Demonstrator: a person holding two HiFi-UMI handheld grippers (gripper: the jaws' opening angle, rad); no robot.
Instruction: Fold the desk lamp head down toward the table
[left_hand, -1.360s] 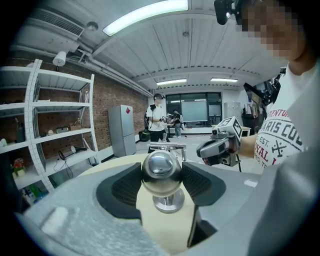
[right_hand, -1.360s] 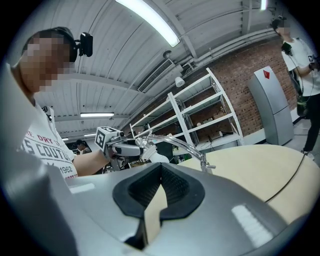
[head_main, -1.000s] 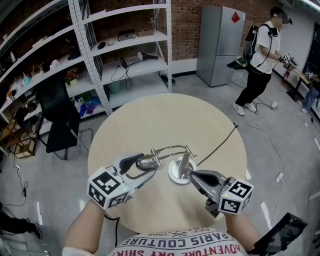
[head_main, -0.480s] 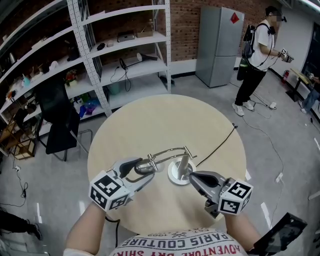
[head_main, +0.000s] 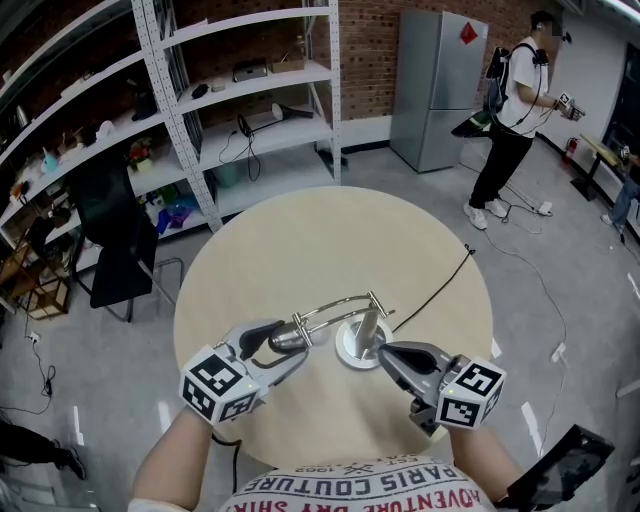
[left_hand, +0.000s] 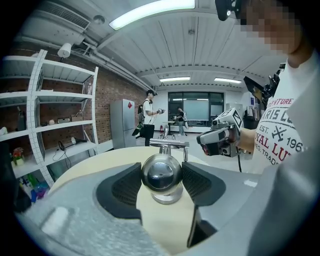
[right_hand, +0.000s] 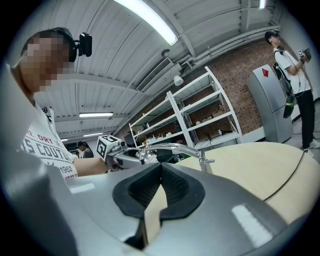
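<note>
A chrome desk lamp stands on the round beige table (head_main: 300, 240). Its round base (head_main: 350, 352) is near the front, and its thin arm (head_main: 335, 300) bends over to the left. My left gripper (head_main: 285, 343) is shut on the ball-shaped lamp head (head_main: 289, 337). In the left gripper view both pads press the sides of the lamp head (left_hand: 161, 172), which hangs low over the tabletop. My right gripper (head_main: 386, 352) is shut with nothing between its pads (right_hand: 172, 187), its tips at the base's right edge. I cannot tell if it touches the base.
The lamp's black cord (head_main: 440, 285) runs off the table's right edge. Metal shelving (head_main: 240, 90) and a black chair (head_main: 115, 240) stand behind at the left. A grey fridge (head_main: 440, 85) and a standing person (head_main: 520, 110) are at the back right.
My left gripper has sunk a little toward the table with the lamp head in it. The right gripper has not moved. The person at the back has shifted.
</note>
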